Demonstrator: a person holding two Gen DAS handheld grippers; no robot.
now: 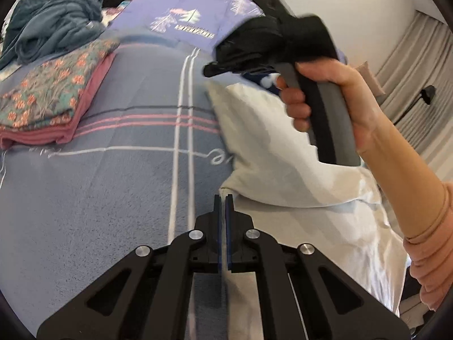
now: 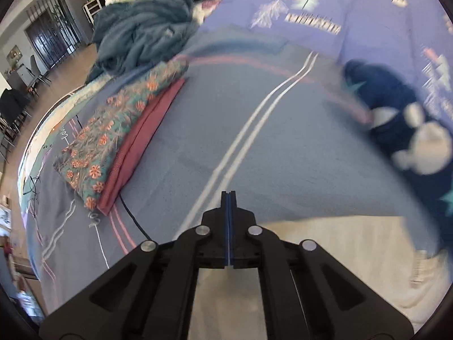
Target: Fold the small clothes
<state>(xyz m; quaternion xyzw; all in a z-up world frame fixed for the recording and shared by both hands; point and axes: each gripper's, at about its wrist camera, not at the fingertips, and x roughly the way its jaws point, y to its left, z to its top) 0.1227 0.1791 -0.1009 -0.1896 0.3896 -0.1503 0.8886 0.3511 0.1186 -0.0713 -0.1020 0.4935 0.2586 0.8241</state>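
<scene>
A white garment (image 1: 283,147) lies spread on the blue striped blanket (image 1: 113,184). My left gripper (image 1: 222,198) is shut, its tips right at the garment's near left corner. I cannot tell whether any cloth is caught between them. A hand (image 1: 325,99) holds my right gripper (image 1: 209,69) over the garment's far corner. In the right wrist view that gripper (image 2: 228,194) is shut. The white garment (image 2: 339,255) lies under it and no cloth shows at its tips. A navy garment (image 2: 410,130) with white figures lies beyond, on the right.
A folded stack (image 1: 51,99), floral cloth on pink, sits at the left of the bed. Behind it lie a heap of teal blanket (image 1: 56,28) and a purple quilt (image 1: 192,8). The bed edge (image 2: 36,130) and room floor lie further left.
</scene>
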